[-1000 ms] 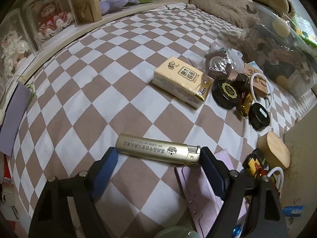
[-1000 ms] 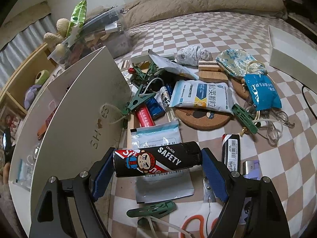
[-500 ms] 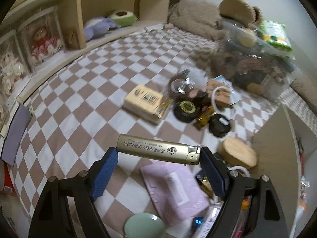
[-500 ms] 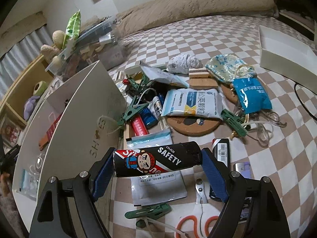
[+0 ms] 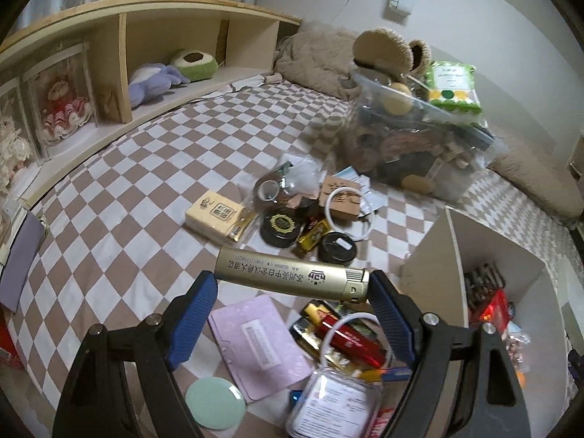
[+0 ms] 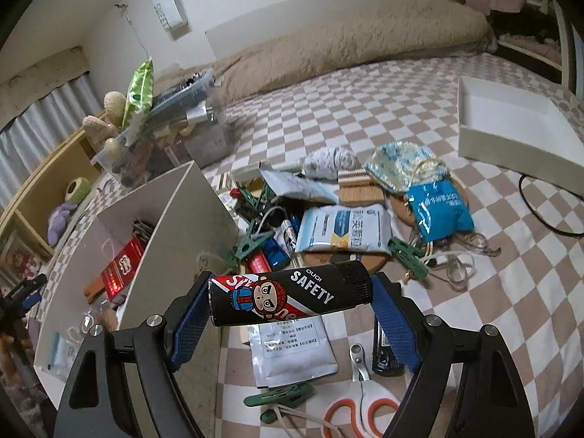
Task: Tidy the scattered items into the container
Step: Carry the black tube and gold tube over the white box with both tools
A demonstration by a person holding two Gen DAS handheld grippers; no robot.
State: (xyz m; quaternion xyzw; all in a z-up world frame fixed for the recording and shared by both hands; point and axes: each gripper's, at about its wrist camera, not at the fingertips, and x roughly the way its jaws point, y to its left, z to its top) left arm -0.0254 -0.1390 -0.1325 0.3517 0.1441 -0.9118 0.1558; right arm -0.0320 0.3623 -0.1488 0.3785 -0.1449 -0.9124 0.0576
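Lifting clear of the checkered bedspread (image 5: 120,197), the gold lighter (image 5: 292,279) sits crosswise in the left gripper (image 5: 292,303), pinched end to end between the blue pads; a second ago the same view looked almost straight down at the sheet, and now the white open box (image 5: 456,255) has swung into sight at 3 o'clock, already holding a red packet (image 5: 492,306). The right gripper (image 6: 292,306) likewise clamps the black SAFETY lighter (image 6: 290,297) by its ends and has risen a little, so more of the box interior (image 6: 120,226) shows at 9 o'clock than before. Both loads look ready to go over the box walls and drop in. Plenty stays scattered: the tissue pack (image 5: 215,217), black tins (image 5: 283,228), green clips (image 6: 252,242), scissors (image 6: 361,412) and sachets (image 6: 343,233).
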